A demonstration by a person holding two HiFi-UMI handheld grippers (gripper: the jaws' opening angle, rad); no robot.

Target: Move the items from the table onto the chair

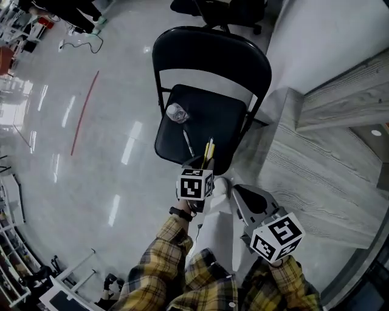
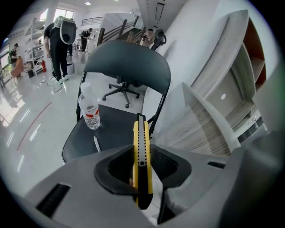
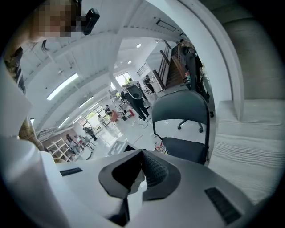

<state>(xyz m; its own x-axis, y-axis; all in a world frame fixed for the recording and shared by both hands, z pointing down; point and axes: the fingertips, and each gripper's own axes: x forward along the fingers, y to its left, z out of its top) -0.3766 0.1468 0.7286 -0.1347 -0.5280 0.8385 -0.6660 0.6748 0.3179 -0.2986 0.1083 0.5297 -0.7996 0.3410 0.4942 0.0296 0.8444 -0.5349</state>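
A black folding chair (image 1: 214,61) stands on the floor beside the grey wood table (image 1: 316,176). On its seat stand a clear water bottle (image 1: 177,113) and a pen (image 1: 188,142). My left gripper (image 1: 206,161) hovers over the seat's front edge, shut on a yellow and black utility knife (image 1: 209,150) that points toward the backrest. In the left gripper view the knife (image 2: 140,133) stands on edge between the jaws of the left gripper (image 2: 141,153), with the bottle (image 2: 89,109) and pen (image 2: 96,143) beyond. My right gripper (image 1: 244,193) hangs near the person's leg, shut and empty; the right gripper view shows the right gripper (image 3: 142,153) facing the chair (image 3: 180,109).
An office chair (image 1: 219,9) stands behind the folding chair. A red line (image 1: 85,112) crosses the shiny floor at left. Shelving (image 2: 249,67) rises beyond the table. People stand far off in the room (image 2: 58,44).
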